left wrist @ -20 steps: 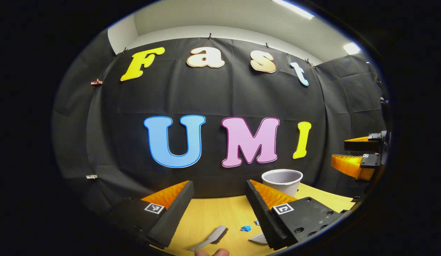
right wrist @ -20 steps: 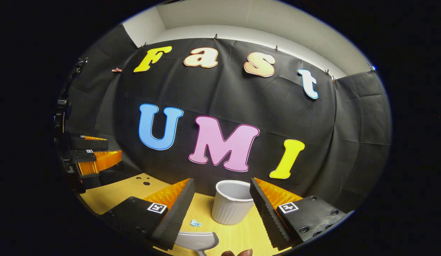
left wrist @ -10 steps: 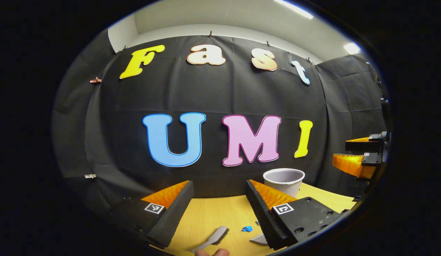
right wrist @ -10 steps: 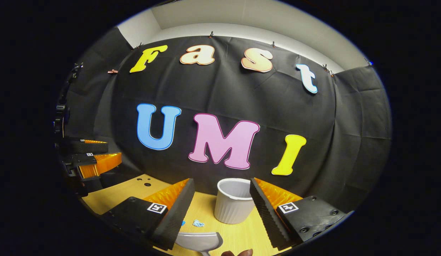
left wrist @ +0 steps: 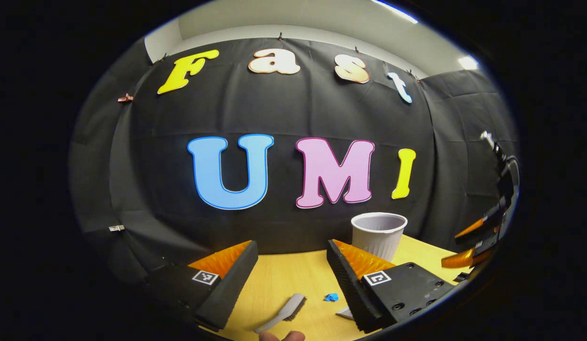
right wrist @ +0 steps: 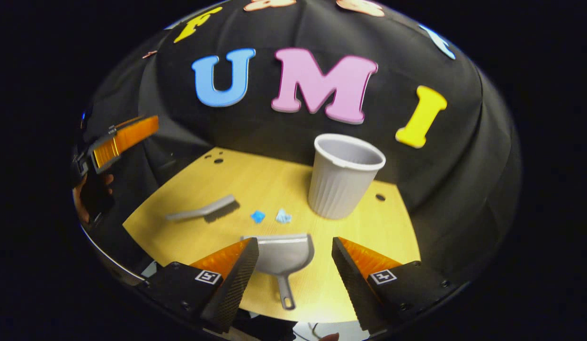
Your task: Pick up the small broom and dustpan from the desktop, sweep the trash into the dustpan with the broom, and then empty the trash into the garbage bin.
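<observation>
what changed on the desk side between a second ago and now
The right tongs tipped down toward the desk, open above the dustpan; nothing was taken hold of. The left tongs barely dipped. The broom, both blue scraps and the bin stayed put.

Grey broom (right wrist: 203, 210), dustpan (right wrist: 283, 253) flat on desktop (right wrist: 360, 237)

Recording booth, black cloth walls (right wrist: 464, 156), wooden desktop (right wrist: 255, 180)
</observation>
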Tool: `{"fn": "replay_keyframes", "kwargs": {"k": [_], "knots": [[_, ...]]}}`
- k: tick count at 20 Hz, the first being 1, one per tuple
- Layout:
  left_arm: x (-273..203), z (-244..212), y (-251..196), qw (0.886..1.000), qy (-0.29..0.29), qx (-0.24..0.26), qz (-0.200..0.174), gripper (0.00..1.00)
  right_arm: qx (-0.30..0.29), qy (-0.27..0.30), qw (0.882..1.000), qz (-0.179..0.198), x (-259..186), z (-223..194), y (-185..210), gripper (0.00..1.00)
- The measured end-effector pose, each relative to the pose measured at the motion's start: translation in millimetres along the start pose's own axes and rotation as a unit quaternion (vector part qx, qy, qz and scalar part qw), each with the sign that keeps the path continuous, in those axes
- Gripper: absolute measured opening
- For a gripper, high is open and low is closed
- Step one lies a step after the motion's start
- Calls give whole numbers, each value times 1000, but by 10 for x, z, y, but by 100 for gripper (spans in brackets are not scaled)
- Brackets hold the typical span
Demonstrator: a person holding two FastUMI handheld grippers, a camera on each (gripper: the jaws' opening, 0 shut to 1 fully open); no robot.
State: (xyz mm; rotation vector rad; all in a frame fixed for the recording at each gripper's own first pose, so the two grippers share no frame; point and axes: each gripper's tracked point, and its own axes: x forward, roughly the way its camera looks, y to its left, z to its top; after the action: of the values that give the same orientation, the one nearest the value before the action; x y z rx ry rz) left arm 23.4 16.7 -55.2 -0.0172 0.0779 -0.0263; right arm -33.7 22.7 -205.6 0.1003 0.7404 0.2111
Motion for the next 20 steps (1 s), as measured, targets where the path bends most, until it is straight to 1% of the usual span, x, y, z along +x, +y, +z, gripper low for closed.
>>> {"fn": "replay_keyframes", "kwargs": {"k": [2, 4, 6, 8, 12, 15, 17, 18, 19, 20], "knots": [[25, -76, 52, 1000, 9, -2, 12, 95, 20, 65, 997, 23, 161, -371, 48, 98], [34, -118, 88, 1000, 13, -6, 21, 95, 32, 127, 991, 35, 365, -845, 120, 98], [43, -167, 75, 1000, 16, -8, 18, 95, 29, 181, 982, 35, 554, -1261, 134, 97], [39, -185, 113, 999, 18, -8, 25, 95, 14, 217, 976, 30, 704, -1531, 107, 96], [30, -260, 138, 999, 26, -17, 34, 95, -20, 270, 962, 36, 977, -1883, 125, 96], [18, -310, 201, 999, 33, -16, 40, 95, -20, 300, 953, 43, 1166, -2023, 184, 95], [17, -330, 246, 998, 36, -16, 45, 95, -23, 314, 948, 47, 1254, -2080, 210, 91], [18, -347, 265, 998, 37, -17, 47, 95, -25, 318, 947, 47, 1310, -2113, 212, 84], [14, -359, 284, 998, 39, -17, 48, 95, -27, 322, 945, 45, 1345, -2127, 202, 85], [16, -394, 295, 998, 41, -17, 49, 95, -26, 326, 944, 46, 1366, -2145, 205, 75]]}}
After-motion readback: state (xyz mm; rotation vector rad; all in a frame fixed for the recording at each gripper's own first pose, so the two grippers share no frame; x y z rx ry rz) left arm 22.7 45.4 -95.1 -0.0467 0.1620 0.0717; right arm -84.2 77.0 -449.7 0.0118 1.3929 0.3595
